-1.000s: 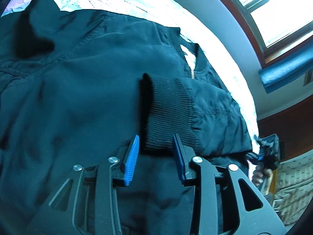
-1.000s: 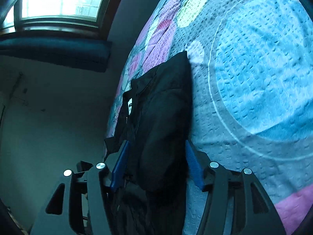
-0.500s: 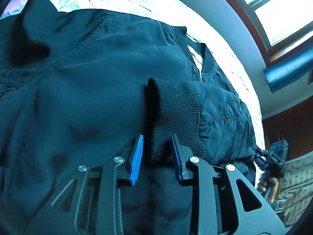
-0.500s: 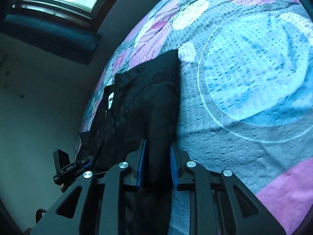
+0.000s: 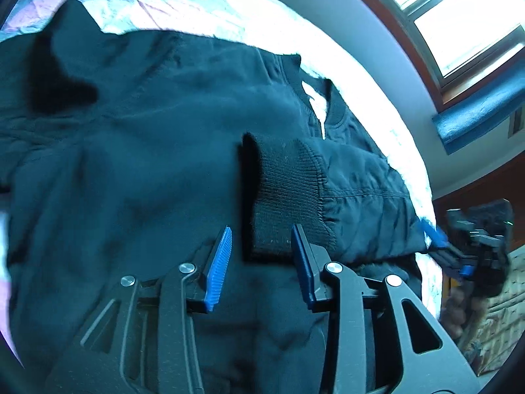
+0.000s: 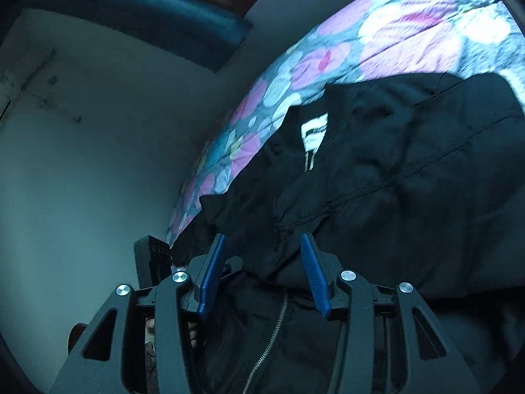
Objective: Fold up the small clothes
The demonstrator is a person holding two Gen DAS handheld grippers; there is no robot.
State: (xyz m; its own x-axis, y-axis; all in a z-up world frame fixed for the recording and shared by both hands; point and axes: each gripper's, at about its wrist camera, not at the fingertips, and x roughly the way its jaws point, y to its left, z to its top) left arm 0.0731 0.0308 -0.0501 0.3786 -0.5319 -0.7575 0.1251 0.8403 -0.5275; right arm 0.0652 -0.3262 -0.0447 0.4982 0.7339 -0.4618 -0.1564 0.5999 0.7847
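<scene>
A small black zip-up jacket (image 5: pixel 147 151) lies on a flowered bedspread (image 5: pixel 269 16). One sleeve is folded across its front, and its ribbed cuff (image 5: pixel 282 193) lies just ahead of my left gripper (image 5: pixel 261 249), which is open, its blue pads on either side of the cuff's near end. In the right wrist view the jacket (image 6: pixel 410 180) fills the right half, with collar label and zipper (image 6: pixel 310 161) showing. My right gripper (image 6: pixel 262 269) is open over a folded sleeve edge, not clamping it.
The bedspread (image 6: pixel 328 62) runs up to a wall with a window (image 5: pixel 459 23) and a blue padded ledge (image 5: pixel 475 111). The right gripper (image 5: pixel 472 249) shows at the jacket's far edge in the left view.
Both grippers have opened: the left let go of the ribbed cuff, the right let go of the sleeve fold. The right gripper swung over the jacket toward the collar.
</scene>
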